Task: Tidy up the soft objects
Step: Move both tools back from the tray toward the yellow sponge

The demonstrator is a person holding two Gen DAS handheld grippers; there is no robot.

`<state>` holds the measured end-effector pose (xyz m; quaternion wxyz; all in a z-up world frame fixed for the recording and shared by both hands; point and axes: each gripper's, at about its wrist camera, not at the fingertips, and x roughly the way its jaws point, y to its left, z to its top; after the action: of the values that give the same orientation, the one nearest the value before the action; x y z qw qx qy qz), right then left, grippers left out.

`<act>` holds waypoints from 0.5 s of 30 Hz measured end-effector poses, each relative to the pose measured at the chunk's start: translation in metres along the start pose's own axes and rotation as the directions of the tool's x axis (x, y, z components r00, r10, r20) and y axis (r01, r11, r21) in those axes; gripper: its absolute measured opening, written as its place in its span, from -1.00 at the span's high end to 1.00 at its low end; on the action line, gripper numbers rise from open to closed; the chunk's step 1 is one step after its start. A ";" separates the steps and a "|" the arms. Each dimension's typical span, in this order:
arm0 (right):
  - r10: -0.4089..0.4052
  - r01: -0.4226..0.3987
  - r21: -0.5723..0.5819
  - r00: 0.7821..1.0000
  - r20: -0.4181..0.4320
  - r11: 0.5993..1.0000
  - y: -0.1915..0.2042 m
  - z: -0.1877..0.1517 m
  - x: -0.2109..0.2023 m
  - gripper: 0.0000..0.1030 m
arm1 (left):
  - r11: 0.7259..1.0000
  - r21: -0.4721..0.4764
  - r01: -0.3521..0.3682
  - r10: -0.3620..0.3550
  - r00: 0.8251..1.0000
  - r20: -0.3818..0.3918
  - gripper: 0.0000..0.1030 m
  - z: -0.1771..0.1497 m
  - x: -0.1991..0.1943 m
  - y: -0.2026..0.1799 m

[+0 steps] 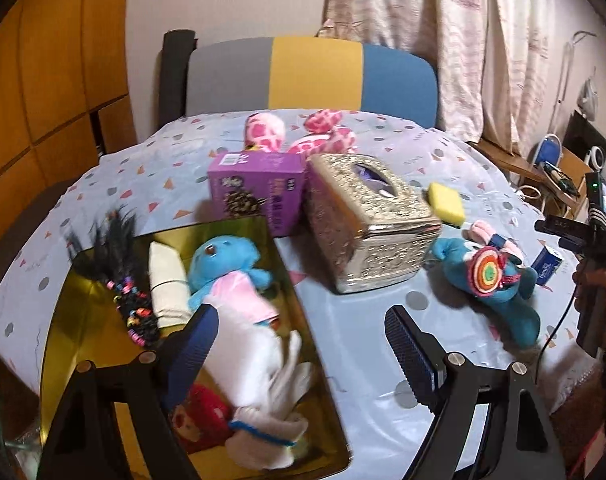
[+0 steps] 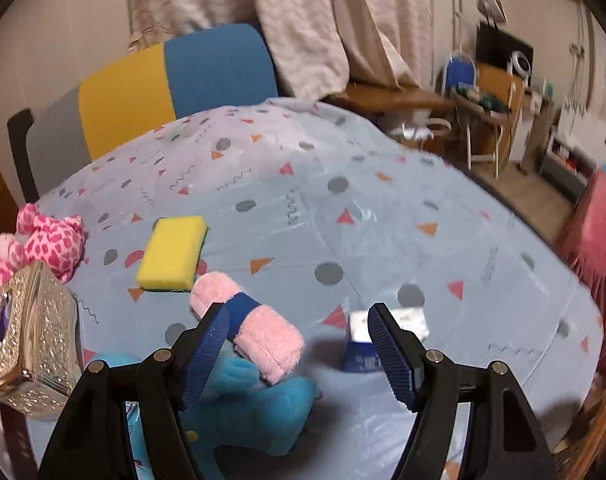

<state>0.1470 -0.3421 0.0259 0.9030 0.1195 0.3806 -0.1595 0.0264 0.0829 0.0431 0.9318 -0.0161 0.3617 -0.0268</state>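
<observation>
Left wrist view only: our gold tray [image 1: 103,264] at far left w/ black hair bundle [image 1: 123,280], blue plush [image 1: 227,272] and white glove [image 1: 263,364] inside; left gripper [image 1: 303,356] spread wide, holding nothing, just above tray's right edge. Purple box [image 1: 255,188] touches silver tissue box [image 1: 367,220]. Right wrist view alone shows open cloth [image 2: 383,220] past yellow sponge [image 2: 173,254]; right gripper [image 2: 299,344] also spread, over teal plush [image 2: 259,412] & pink roll [image 2: 247,328], gripping neither.
</observation>
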 end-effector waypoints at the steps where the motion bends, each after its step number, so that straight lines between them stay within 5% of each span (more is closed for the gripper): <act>1: -0.001 0.001 0.013 1.000 -0.010 1.000 -0.002 0.000 0.001 -0.42 | 1.000 0.005 0.004 -0.004 1.000 0.001 -0.66 0.001 0.000 -0.003; 8: 0.009 -0.003 0.067 0.997 -0.082 0.998 -0.010 -0.005 0.015 -0.42 | 0.998 0.062 0.030 -0.030 1.000 -0.002 -0.66 0.012 0.006 -0.030; 15: -0.024 0.027 0.094 0.999 -0.026 0.995 -0.016 -0.002 0.004 -0.42 | 0.987 0.114 0.114 -0.117 0.993 0.018 -0.66 0.035 0.007 -0.067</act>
<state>0.1424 -0.3571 0.0205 0.8894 0.1591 0.3856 -0.1873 0.0524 0.0159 0.0673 0.9325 0.0152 0.3464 -0.1010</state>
